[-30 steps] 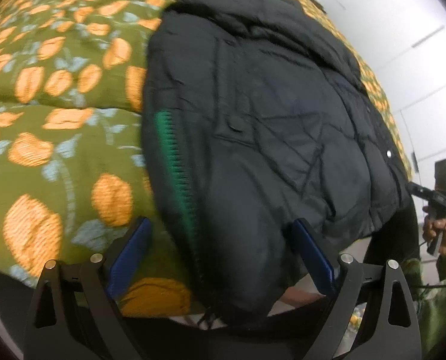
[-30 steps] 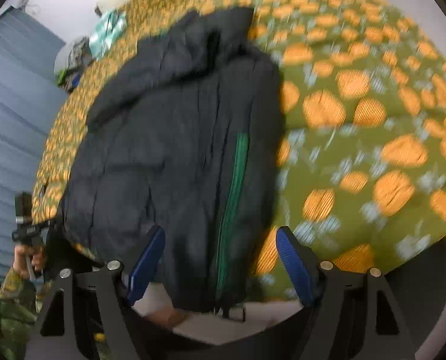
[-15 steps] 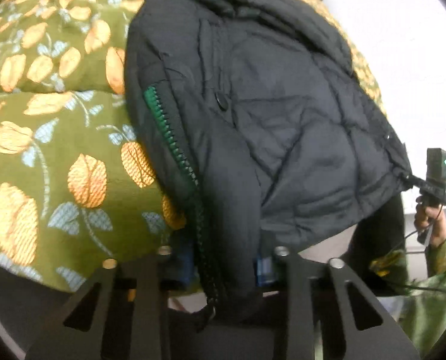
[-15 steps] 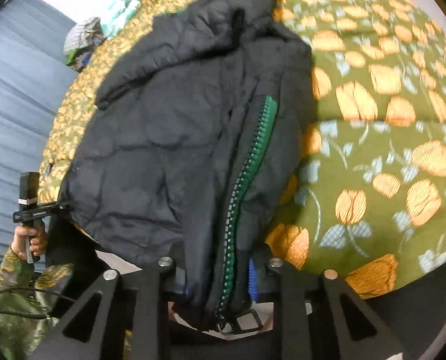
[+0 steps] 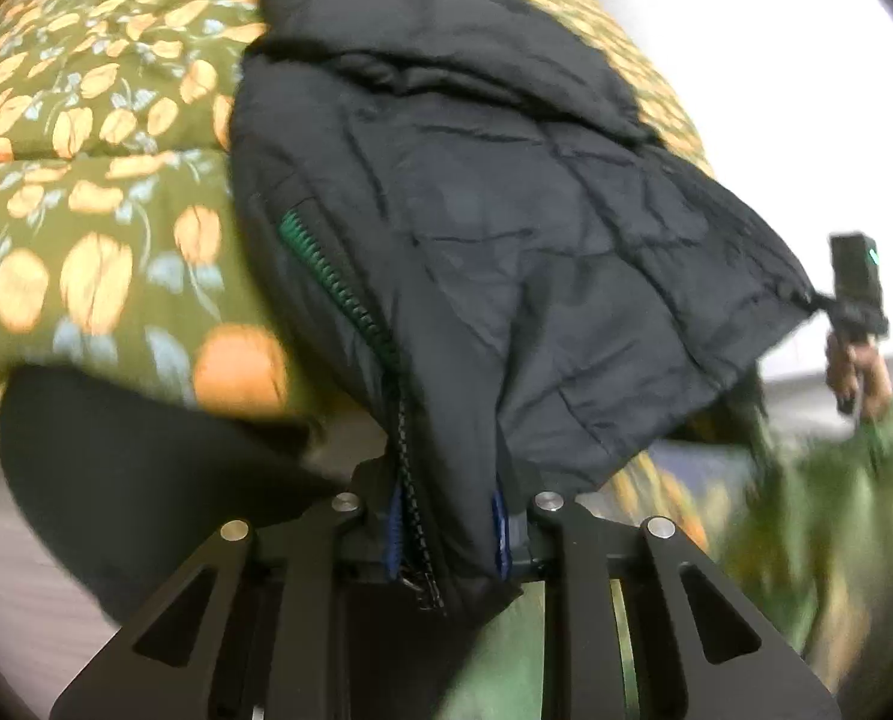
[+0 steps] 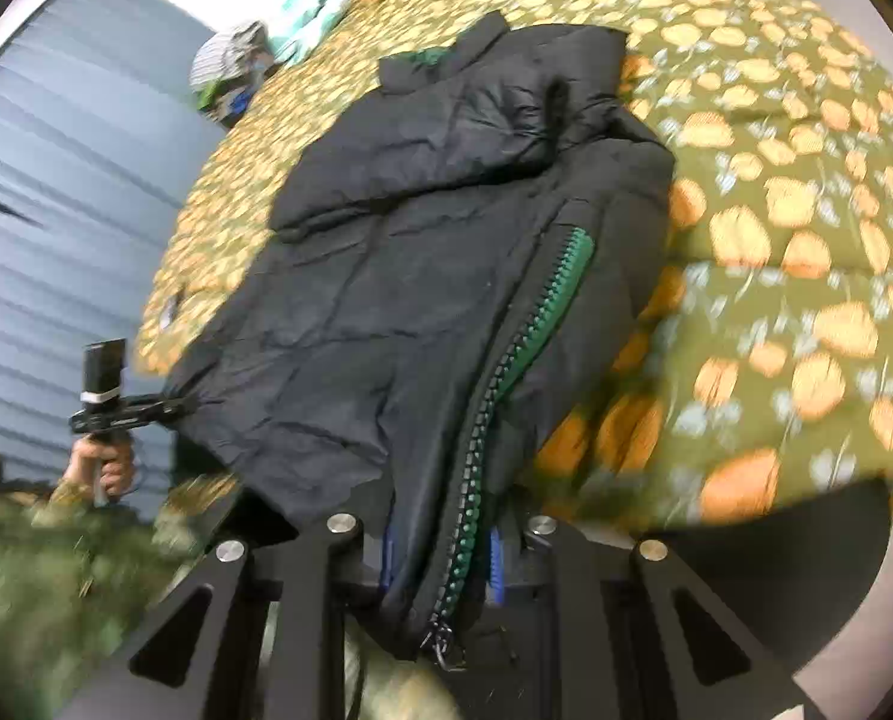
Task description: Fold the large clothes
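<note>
The jacket [image 5: 506, 228] is lying on the bedspread [image 5: 86, 192] ahead of both grippers, collar at the far end, bottom hem nearest the fingers and rising off the bed edge; the zipper [image 6: 524, 348] is running away from the right gripper along the garment's edge.

The left gripper [image 5: 446, 534] is closing narrow on the hem corner beside the zipper end — fabric is bunching between its blue pads; the right gripper [image 6: 440, 558] is closing on the hem too, with the zipper and its pull hanging between the jaws. In each view the other gripper is showing off to the side, pinching the opposite hem corner.

Handling, as a judgement:
- the jacket is looking puffy and soft, so it is likely compressing in the grip and springing back when released;
- the shell is appearing smooth, so slipping is possible — holding deep on the hem seam or zipper tape is advisable, not on loose padding;
- the bulk is suggesting moderate weight; both corners are best carried level towards the collar.
</note>
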The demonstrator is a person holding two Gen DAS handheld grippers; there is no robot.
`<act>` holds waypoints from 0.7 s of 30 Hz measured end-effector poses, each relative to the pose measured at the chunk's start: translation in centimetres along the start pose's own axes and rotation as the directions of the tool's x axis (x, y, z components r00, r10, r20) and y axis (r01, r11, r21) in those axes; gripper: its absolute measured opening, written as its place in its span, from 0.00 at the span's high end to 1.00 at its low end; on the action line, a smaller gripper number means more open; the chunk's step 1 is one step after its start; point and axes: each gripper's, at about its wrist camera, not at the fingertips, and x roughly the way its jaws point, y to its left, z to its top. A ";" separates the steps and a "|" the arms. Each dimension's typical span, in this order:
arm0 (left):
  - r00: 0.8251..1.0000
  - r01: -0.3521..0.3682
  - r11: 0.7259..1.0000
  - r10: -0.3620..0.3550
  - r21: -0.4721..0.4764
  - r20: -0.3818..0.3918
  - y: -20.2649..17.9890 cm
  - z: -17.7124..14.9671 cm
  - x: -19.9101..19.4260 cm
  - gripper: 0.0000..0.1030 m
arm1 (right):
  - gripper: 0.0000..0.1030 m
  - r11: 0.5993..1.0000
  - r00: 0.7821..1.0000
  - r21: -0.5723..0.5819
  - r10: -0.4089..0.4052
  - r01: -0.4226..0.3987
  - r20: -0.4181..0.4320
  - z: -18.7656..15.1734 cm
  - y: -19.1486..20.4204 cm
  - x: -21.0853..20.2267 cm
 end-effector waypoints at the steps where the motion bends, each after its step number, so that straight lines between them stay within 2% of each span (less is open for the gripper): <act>1: 1.000 0.029 1.000 -0.029 0.008 -0.006 -0.4 -1.0 -1.0 0.80 | 0.80 1.000 1.000 0.009 0.025 -0.025 -0.005 -0.4 0.1 -0.7; 4: 0.991 0.133 0.991 -0.133 0.004 0.035 -1.2 -2.1 -4.7 0.81 | 0.80 0.991 0.992 0.051 0.123 -0.124 0.020 -0.7 0.8 -3.7; 6: 0.981 0.163 0.987 -0.162 0.002 0.110 -1.2 -0.6 -6.9 0.81 | 0.80 0.984 0.984 0.059 0.161 -0.165 0.073 0.8 1.3 -5.1; 8: 0.960 0.185 0.983 -0.185 0.016 0.209 -0.8 2.6 -8.5 0.81 | 0.80 0.975 0.966 0.039 0.210 -0.218 0.148 3.9 1.4 -5.6; 10: 0.940 0.204 0.979 -0.198 0.007 0.277 -0.2 6.6 -8.7 0.81 | 0.80 0.970 0.952 0.028 0.233 -0.243 0.199 7.0 0.9 -5.1; 12: 0.930 0.178 0.984 -0.168 0.002 0.328 1.0 11.6 -8.1 0.81 | 0.80 0.964 0.937 0.034 0.247 -0.263 0.246 11.5 -0.2 -3.3; 15: 0.933 0.120 0.992 -0.102 -0.031 0.345 2.0 16.7 -5.7 0.81 | 0.80 0.954 0.923 0.091 0.250 -0.287 0.292 16.5 -3.1 0.1; 18: 0.940 0.055 0.994 -0.019 -0.097 0.340 4.0 21.7 -1.9 0.78 | 0.80 0.935 0.915 0.180 0.237 -0.306 0.328 19.5 -7.0 3.9; 21: 0.952 0.053 0.989 -0.008 -0.139 0.306 5.5 23.0 -0.1 0.71 | 0.79 0.895 0.902 0.302 0.205 -0.330 0.379 20.5 -10.5 7.1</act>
